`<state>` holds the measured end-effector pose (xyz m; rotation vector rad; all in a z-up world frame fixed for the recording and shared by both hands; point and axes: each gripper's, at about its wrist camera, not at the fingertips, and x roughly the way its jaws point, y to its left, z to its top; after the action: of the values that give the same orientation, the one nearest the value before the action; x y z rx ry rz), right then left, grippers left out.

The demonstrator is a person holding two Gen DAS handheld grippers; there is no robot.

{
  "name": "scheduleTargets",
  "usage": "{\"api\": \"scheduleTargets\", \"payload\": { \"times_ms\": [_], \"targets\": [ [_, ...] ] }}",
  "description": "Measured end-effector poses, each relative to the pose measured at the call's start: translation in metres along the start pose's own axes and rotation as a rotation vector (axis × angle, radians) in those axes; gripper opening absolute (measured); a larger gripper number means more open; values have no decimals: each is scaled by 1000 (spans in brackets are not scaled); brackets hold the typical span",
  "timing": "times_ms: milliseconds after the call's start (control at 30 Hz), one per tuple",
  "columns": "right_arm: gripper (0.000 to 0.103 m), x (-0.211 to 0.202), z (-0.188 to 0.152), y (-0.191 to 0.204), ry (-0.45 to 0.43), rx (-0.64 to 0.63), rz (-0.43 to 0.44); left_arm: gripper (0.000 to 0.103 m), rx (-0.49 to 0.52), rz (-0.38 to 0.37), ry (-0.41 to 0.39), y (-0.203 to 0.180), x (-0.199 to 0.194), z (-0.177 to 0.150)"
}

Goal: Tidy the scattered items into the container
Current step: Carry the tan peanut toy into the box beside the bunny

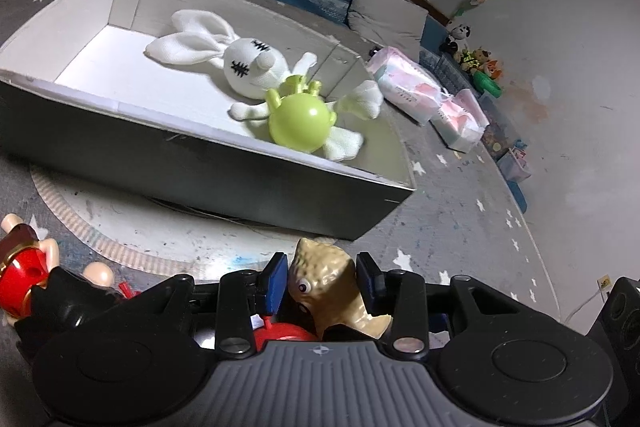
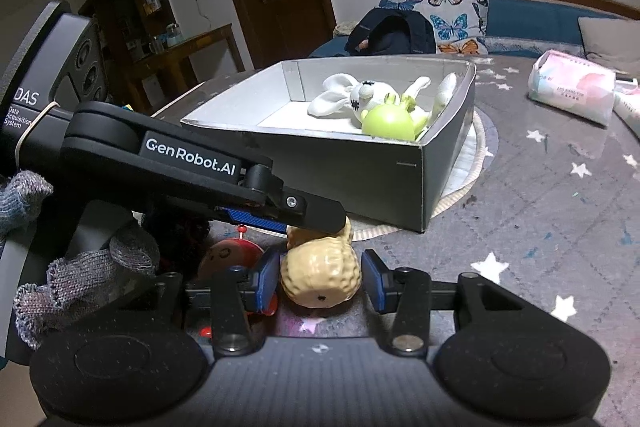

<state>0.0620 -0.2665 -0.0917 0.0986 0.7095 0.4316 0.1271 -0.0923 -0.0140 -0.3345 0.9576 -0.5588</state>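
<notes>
we see left claw [image 1: 322, 281] gripping the peanut toy [image 1: 324, 283] at lower centre; right claw [image 2: 320, 281] open around it, box [image 2: 348, 179] above.

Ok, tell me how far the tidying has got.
Done: the white rabbit plush and the green round toy lie in the grey box. In hand: both hand-held grippers, left and right, bracket the tan peanut toy; whether either grips it is unclear. Left: the red-dressed doll on the mat.
</notes>
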Motion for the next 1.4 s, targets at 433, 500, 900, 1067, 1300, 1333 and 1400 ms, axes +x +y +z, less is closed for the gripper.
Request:
{"api": "scheduleTargets", "payload": {
  "times_ms": [433,500,900,1067,1300,1333,1400],
  "targets": [
    [45,-30,42,14,-117,-116,-14,40,53,-25,-143,-25,-44,32],
    [45,-27,55,15,-130,-138,-11,41,53,-22,-171,-25,-48,43],
    [45,34,119,11,-104,-184,12,41,-60,-19,-204,26,-29,108],
    [45,69,126,5,-45,-163,22,41,-103,-6,-169,51,-8,117],
    [45,106,130,-7,23,-116,34,41,-137,24,-122,72,16,127],
    [45,109,130,-9,31,-110,35,41,-141,27,-118,74,18,128],
    [45,115,132,-12,47,-102,38,41,-144,32,-111,77,22,129]
  ]
}}
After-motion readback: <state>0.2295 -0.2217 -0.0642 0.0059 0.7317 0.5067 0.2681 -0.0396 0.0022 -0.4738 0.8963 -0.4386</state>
